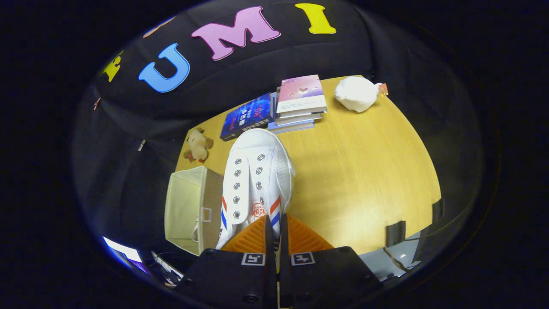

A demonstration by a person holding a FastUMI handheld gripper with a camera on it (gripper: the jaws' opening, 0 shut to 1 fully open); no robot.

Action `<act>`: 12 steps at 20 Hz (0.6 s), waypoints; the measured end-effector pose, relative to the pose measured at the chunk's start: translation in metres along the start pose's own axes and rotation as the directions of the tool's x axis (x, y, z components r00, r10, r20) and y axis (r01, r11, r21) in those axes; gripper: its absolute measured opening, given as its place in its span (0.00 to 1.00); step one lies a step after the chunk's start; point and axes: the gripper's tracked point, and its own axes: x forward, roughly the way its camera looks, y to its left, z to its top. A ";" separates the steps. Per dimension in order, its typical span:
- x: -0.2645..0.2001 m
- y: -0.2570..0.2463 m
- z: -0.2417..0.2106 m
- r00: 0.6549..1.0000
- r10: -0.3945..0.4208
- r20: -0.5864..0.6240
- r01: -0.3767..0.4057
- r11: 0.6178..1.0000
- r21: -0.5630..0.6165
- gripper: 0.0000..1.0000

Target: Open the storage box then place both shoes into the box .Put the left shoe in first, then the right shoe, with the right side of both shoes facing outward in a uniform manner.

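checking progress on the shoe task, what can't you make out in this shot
- Storage box interior: the held white shoe and the box's near wall hide much of it; a bit of white with a lace shows at its near end, too little to identify.
- Shoe's heel: hidden by the gripper, whose fingers are closed on the shoe's rear edge.
- Which foot the shoe fits: unclear from above.
- Book cover text: too small.
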 end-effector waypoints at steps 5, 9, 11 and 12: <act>0.009 0.091 -0.018 0.998 0.055 0.010 -0.055 0.998 -0.011 0.07; 0.028 0.151 -0.040 0.994 0.108 -0.026 -0.109 0.994 -0.028 0.07; 0.044 0.168 -0.051 0.994 0.099 -0.051 -0.103 0.992 -0.067 0.07; 0.052 0.173 -0.057 0.994 0.090 -0.064 -0.095 0.992 -0.081 0.07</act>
